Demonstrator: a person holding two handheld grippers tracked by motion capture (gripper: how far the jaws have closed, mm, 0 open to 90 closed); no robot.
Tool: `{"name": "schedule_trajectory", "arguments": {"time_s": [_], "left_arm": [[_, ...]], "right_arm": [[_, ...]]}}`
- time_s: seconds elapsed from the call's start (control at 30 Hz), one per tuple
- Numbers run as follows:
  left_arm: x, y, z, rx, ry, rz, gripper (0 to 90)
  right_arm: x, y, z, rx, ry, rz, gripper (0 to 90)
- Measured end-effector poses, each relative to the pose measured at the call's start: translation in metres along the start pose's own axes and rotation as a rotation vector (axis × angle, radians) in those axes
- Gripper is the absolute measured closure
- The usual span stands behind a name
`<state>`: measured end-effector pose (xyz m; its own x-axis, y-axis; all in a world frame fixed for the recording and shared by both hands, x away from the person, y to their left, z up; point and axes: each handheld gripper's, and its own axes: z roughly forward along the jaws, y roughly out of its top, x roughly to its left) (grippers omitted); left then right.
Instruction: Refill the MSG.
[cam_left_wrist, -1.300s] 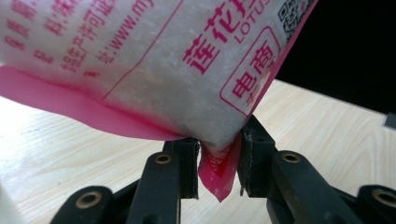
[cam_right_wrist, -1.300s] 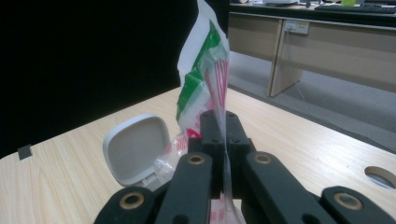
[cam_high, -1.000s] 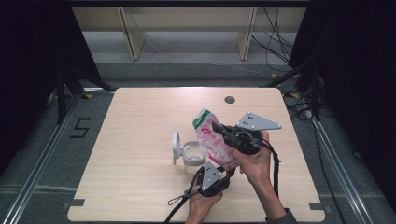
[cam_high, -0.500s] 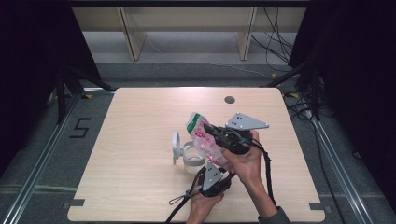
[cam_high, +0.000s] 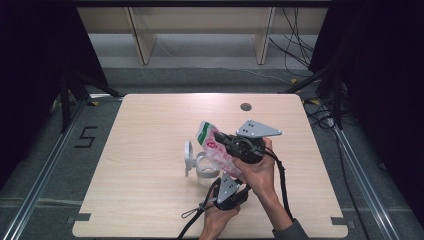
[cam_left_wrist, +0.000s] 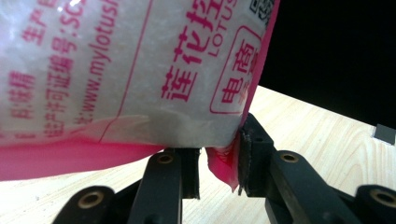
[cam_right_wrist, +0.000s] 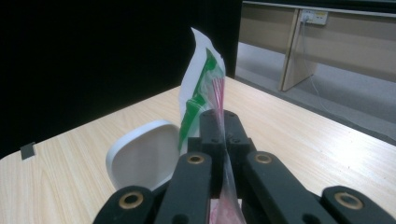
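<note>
Dark curtains close off both sides of the room, and a pale wooden table fills the middle of the high view with shelving at the top of the frame. Just right of centre a pink bag of white grains hangs tilted over a white container whose lid stands open at its left. The right gripper has its jaws pressed tight together on the thin upper film near the green-and-white top. The left gripper, lower in the frame, has its jaws partly closed, pinching the pink bottom corner. This bag looks soft, saggy and slick, probably fairly heavy with its loose filling, so it will likely slump and shift. Sealed seams and corners seem the safest holds; the filled middle would bulge away.
</note>
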<state>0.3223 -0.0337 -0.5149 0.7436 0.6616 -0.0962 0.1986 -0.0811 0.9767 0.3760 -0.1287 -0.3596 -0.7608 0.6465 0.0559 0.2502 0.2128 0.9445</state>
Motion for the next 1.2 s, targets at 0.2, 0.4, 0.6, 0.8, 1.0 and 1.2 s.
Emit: {"name": "schedule_trajectory", "arguments": {"time_s": [0.2,0.4,0.6,0.8,1.0,1.2], "left_arm": [[0.0002,0.0005,-0.0007,-0.006,-0.004,0.006,72.5],[-0.0013,0.0012,-0.0017,-0.005,0.001,0.010,72.6],[-0.0002,0.0012,-0.0002,-0.013,-0.022,0.007,72.7],[-0.0002,0.0021,-0.0018,-0.015,-0.013,0.009,72.7],[-0.0004,0.0018,-0.0019,-0.021,-0.023,0.001,72.7],[-0.0008,0.0016,-0.0028,-0.022,-0.019,0.006,72.7]], "right_arm": [[-0.0001,0.0006,0.0009,-0.005,0.010,-0.001,90.0],[-0.0001,0.0007,0.0009,-0.015,0.014,-0.012,90.0],[0.0038,-0.0003,0.0053,-0.010,0.016,-0.013,90.0],[0.0044,0.0005,0.0064,-0.009,0.001,-0.019,90.0],[0.0075,-0.0007,0.0098,-0.007,-0.004,-0.032,90.0],[0.0066,-0.0001,0.0087,-0.016,0.004,-0.012,90.0]]}}
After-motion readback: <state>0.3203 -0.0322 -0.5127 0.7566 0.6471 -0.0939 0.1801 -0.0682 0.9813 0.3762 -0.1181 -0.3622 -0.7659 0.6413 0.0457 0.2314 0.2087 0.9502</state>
